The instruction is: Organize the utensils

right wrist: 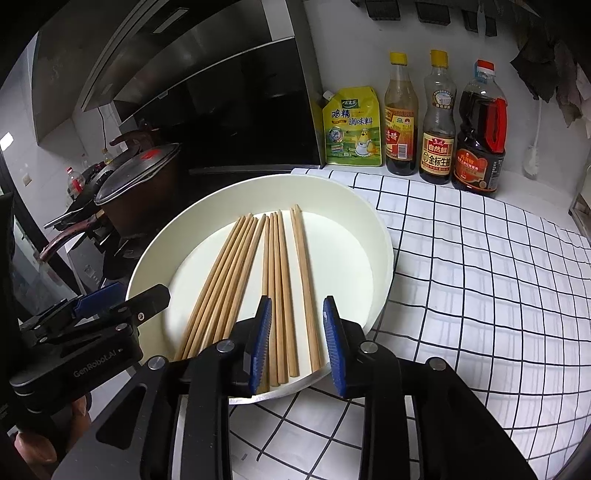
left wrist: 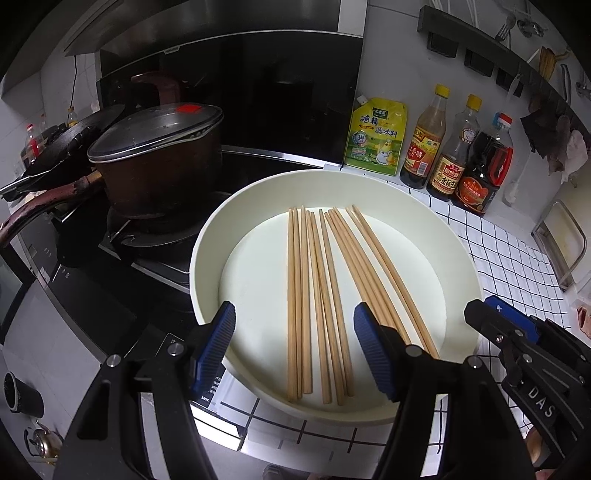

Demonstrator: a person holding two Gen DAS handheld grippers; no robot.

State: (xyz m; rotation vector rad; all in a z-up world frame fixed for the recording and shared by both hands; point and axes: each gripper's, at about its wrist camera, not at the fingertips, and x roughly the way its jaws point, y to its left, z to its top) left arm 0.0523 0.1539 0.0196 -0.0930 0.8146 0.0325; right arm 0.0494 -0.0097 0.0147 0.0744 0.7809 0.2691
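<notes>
While both tongs hover apart, chopsticks (left wrist: 325,295) lie apparently untouched in the tray (left wrist: 207,236).

Pot handle (left wrist: 44,214) runs off the left edge; hanging utensils (left wrist: 517,26) blurred

This was a home kitchen: a lidded pot (left wrist: 155,162) sat on a stove (left wrist: 155,236) under a hood (right wrist: 155,59), with sauce bottles (right wrist: 437,118) along the wall.

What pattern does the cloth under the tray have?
The cloth is white with a black grid; the right wrist view shows it best.
</notes>
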